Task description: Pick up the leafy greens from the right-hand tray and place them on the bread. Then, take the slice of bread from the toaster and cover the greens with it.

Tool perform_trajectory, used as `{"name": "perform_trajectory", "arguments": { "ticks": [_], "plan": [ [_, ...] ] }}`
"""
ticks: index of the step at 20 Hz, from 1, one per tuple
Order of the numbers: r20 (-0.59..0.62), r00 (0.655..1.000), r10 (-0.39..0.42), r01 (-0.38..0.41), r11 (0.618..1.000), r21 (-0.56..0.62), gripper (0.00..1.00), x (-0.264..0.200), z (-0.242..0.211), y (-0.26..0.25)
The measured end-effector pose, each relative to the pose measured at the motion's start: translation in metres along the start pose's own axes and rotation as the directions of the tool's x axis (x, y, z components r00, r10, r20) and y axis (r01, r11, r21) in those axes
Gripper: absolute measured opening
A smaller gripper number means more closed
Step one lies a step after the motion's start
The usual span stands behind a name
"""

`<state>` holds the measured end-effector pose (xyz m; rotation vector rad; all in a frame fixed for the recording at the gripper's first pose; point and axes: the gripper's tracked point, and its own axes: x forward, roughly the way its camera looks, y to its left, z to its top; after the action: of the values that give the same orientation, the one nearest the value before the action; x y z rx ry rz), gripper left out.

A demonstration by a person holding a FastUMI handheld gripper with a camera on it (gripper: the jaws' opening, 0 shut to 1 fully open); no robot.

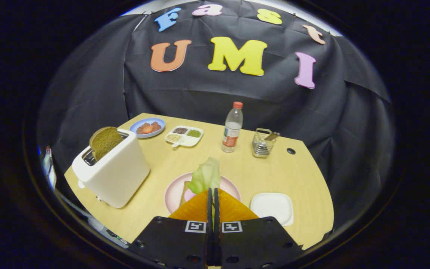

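Note:
My gripper [212,192] is shut on the leafy greens [205,175], a pale green leaf that sticks up from between the fingertips. It hangs over the pink plate [172,190], where a slice of bread [184,191] lies partly hidden behind the fingers. The white toaster [112,170] stands to the left of the plate, with a brown slice of bread [105,141] poking up from its slot. To the right of the plate sits the white tray [272,206], bare.
On the wooden table [293,175], beyond the plate, are a clear bottle with a red cap [232,129] and a wire holder [263,144]. Farther back left are a blue plate of food [147,127] and a white divided dish [184,136].

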<state>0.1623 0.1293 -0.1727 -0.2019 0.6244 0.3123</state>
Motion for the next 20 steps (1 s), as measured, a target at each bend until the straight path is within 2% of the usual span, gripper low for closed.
{"name": "perform_trajectory", "arguments": {
  "ticks": [4, 6, 9, 14, 20],
  "plan": [
    [-0.018, 0.997, 0.076, -0.076, 0.997, -0.015, 0.0, 0.013, 0.0, 0.048],
    [-0.027, 0.996, 0.09, -0.09, 0.996, -0.022, 0.01, 0.023, -0.002, 0.059],
    [-0.068, 0.995, 0.076, -0.077, 0.997, -0.015, 0.01, 0.052, -0.009, 0.053],
    [-0.145, 0.989, 0.01, -0.008, 1.0, 0.019, 0.0, 0.096, -0.028, 0.019],
    [-0.142, 0.989, -0.044, 0.048, 0.998, 0.026, 0.0, 0.13, -0.036, -0.01]
  ]
}}
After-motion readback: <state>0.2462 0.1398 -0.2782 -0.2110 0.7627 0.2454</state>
